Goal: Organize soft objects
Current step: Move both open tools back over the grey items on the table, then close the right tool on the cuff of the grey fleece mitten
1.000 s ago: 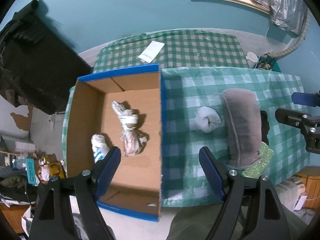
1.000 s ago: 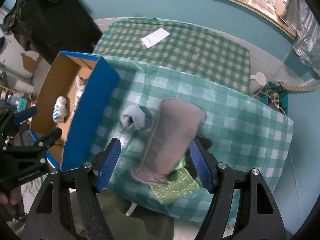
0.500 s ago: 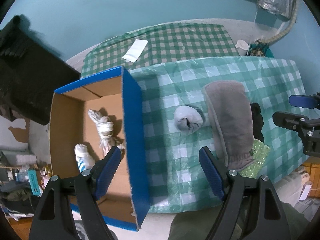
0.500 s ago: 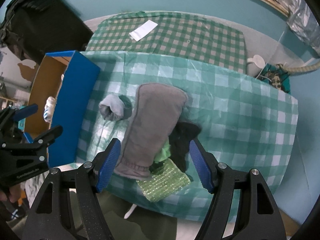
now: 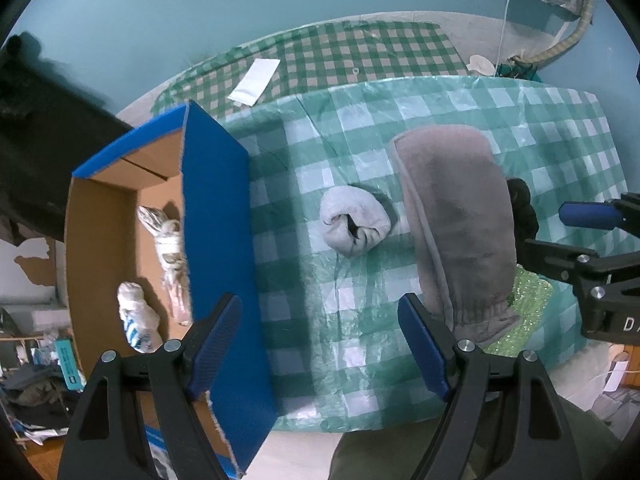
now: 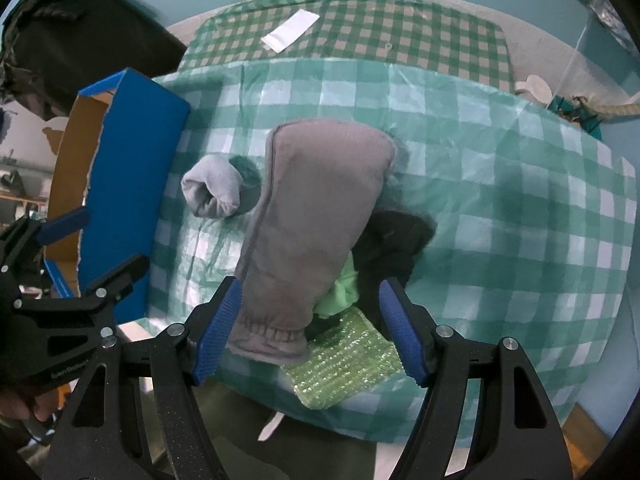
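A rolled grey sock lies on the green checked table, beside a long grey-brown mitten. The mitten lies over a black cloth and a green glittery cloth. A blue cardboard box at the left holds a knotted patterned cloth and a white-and-blue sock. My left gripper is open and empty above the table's near edge. My right gripper is open and empty over the mitten's cuff.
A white paper slip lies on the darker checked surface behind. A black bag stands at the far left. Clutter lies on the floor at the lower left.
My left gripper has moved right, from over the box to over the table near the grey sock. My right gripper has shifted right over the mitten and cloths.
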A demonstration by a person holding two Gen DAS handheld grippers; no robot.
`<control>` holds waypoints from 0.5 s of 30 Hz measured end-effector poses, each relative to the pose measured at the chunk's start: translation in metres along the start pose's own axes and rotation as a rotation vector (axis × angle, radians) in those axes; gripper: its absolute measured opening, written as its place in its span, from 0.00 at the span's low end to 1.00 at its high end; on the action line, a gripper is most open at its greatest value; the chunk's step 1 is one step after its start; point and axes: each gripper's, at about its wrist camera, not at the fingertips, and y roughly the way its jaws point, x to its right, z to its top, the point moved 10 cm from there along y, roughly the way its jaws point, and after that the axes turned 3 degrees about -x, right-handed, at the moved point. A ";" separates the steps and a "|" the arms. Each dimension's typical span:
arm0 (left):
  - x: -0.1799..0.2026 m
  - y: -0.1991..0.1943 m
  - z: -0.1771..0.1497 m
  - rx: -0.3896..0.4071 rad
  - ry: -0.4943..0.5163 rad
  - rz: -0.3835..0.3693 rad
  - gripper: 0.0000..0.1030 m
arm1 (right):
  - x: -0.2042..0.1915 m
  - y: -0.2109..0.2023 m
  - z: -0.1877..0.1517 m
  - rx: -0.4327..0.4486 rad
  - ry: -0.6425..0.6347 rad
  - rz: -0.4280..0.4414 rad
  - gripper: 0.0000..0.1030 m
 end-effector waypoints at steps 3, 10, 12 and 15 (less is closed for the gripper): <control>0.001 0.009 -0.002 -0.014 -0.007 -0.004 0.79 | 0.000 0.007 -0.002 -0.012 0.003 0.001 0.70; -0.001 0.025 -0.006 -0.031 -0.015 0.007 0.79 | -0.002 0.024 -0.004 -0.036 0.031 0.017 0.70; -0.002 0.028 -0.007 -0.031 -0.018 0.005 0.79 | -0.002 0.029 -0.003 -0.043 0.035 0.013 0.70; -0.003 0.034 -0.009 -0.032 -0.023 0.005 0.79 | -0.003 0.038 -0.004 -0.062 0.035 -0.013 0.70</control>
